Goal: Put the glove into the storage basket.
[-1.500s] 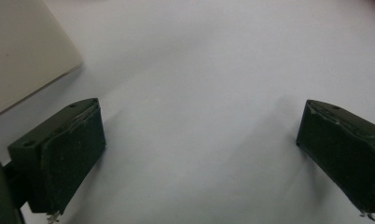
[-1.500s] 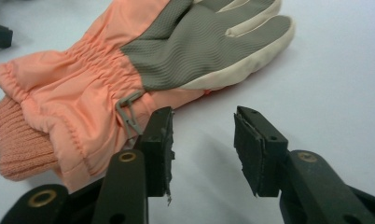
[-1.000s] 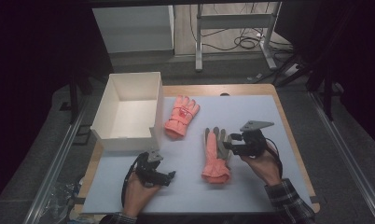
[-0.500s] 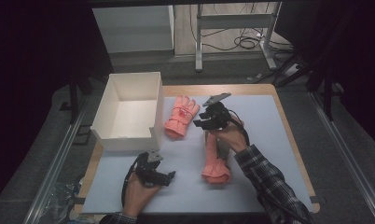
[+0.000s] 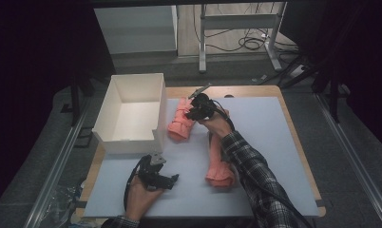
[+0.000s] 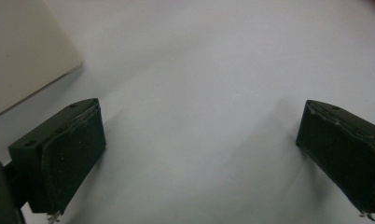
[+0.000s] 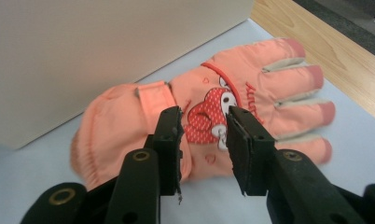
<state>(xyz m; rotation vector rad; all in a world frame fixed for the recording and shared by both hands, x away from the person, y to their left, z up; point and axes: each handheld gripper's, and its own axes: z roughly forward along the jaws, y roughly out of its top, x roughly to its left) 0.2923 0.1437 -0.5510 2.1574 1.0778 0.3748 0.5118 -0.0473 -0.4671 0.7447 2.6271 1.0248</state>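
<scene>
On the worktop (image 5: 274, 142), the white box (image 5: 132, 111) stood close beside the far glove (image 7: 199, 116), limiting room on that side. The near glove (image 5: 217, 164) lay apart. The right gripper (image 7: 202, 135), fingers (image 7: 169, 140) just closing, part open and not yet clamped, straddled the glove's back; a firm central pinch was advisable. The left gripper (image 6: 199, 154) rested, fingers wide apart.
</scene>
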